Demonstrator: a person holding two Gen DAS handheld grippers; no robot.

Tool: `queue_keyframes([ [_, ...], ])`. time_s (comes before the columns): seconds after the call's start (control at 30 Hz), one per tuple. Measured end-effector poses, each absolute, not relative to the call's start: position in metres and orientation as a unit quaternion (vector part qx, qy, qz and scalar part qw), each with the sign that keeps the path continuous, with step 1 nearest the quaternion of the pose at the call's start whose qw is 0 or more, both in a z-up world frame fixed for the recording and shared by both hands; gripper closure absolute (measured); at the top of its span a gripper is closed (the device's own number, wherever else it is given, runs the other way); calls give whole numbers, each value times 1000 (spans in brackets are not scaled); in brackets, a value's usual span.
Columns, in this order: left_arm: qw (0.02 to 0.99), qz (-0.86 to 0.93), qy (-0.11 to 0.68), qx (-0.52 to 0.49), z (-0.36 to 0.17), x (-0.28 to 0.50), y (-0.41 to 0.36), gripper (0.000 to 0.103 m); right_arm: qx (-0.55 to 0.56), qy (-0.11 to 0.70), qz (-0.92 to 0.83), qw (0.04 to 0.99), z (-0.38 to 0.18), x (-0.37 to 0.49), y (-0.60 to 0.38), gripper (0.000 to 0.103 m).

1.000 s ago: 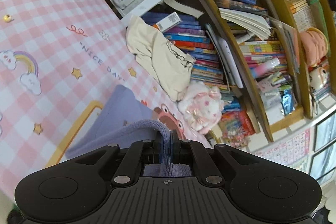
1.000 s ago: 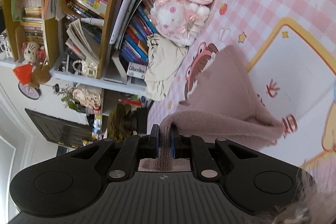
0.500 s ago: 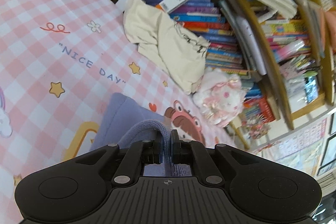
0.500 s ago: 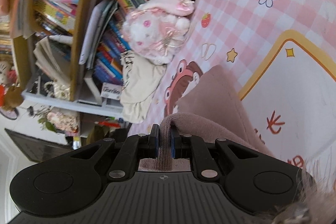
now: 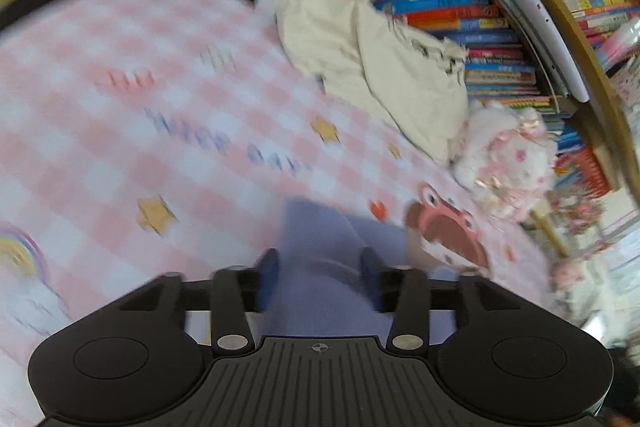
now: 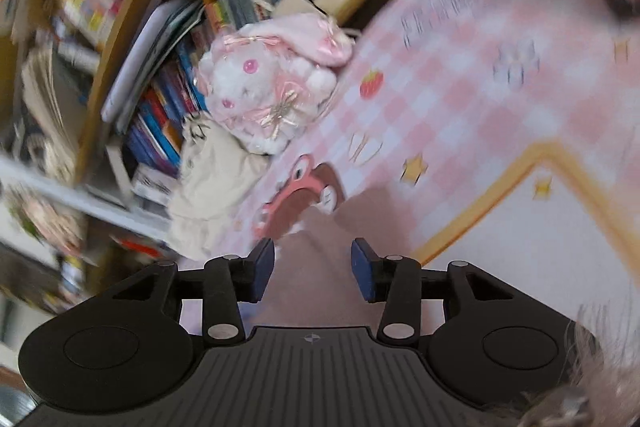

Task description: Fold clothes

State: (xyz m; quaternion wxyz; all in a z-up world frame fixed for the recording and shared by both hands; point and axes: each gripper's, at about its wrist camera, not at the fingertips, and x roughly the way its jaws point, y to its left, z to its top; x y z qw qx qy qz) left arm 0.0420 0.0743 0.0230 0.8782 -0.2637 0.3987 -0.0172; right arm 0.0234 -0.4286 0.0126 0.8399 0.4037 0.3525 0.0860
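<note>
We see the left gripper [image 5: 320, 265] with its jaws opening, about halfway apart, and the lavender garment [image 5: 320, 247] lying loose in the gap; the blue pads [image 5: 270, 269] stand clear of the cloth on either side, so nothing is clamped. The cloth runs from under the gripper body forward past the fingertips and ends in a rounded fold just ahead of them, resting on the pink checked mat [image 5: 120, 87].

In the right wrist view the right gripper [image 6: 313, 267] is likewise opening, its jaws a little less than halfway apart. The same garment [image 6: 320, 267], looking dusty pink here, lies between and below the pads [image 6: 264, 263] without being pressed by them, and spreads forward and to the right of the jaws onto the mat [image 6: 460, 87].

Just ahead of both pairs of jaws we make out a printed frog-like cartoon [image 5: 444, 227] on the mat. Farther out sits a white and pink plush toy [image 5: 508, 155], touching a crumpled cream cloth [image 5: 380, 67] beside it. Beyond these, farthest from the jaws, a bookshelf [image 5: 480, 11] packed with books fills the background. Both views are blurred, so finer detail of the mat's printing cannot be read.
</note>
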Motion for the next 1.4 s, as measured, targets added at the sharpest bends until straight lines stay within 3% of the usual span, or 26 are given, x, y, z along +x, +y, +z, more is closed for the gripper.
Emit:
queue_keyframes([
  [0.23, 917, -61, 376, -118, 35, 44, 45, 53, 141, 369, 98, 913, 21, 25, -379, 62],
  [0.4, 923, -85, 376, -18, 26, 65, 15, 56, 75, 360, 91, 925, 15, 49, -358, 62],
  [0.43, 922, -85, 378, -9, 22, 70, 12, 60, 69, 361, 89, 926, 13, 56, -356, 62],
  [0.47, 921, -87, 380, -10, 19, 75, 12, 84, 63, 365, 87, 925, 10, 64, -354, 69],
  [0.5, 919, -90, 382, -26, 19, 78, 15, 99, 61, 372, 89, 922, 8, 69, -353, 83],
  [0.53, 918, -92, 382, -51, 19, 79, 20, 99, 67, 384, 100, 915, 6, 75, -354, 98],
  [0.63, 917, -93, 372, -107, 23, 77, 35, 99, 95, 371, 95, 919, 18, 73, -365, 98],
  [0.93, 908, -73, 411, -45, -5, 87, 28, 96, 98, 400, 75, 908, -16, 89, -365, 97],
  [0.97, 908, -75, 409, -45, -4, 86, 30, 92, 100, 399, 75, 908, -16, 88, -366, 97],
  [1.03, 909, -74, 407, -53, -1, 83, 34, 91, 107, 399, 77, 908, -13, 86, -369, 90],
  [1.13, 916, -65, 390, -71, 10, 67, 43, 72, 122, 392, 68, 909, -4, 74, -376, 71],
  [1.17, 919, -62, 383, -75, 13, 61, 45, 65, 125, 389, 62, 910, -2, 68, -378, 68],
  [1.4, 894, -64, 415, -155, -1, 36, 67, 64, 173, 414, 50, 892, -14, 32, -395, 68],
])
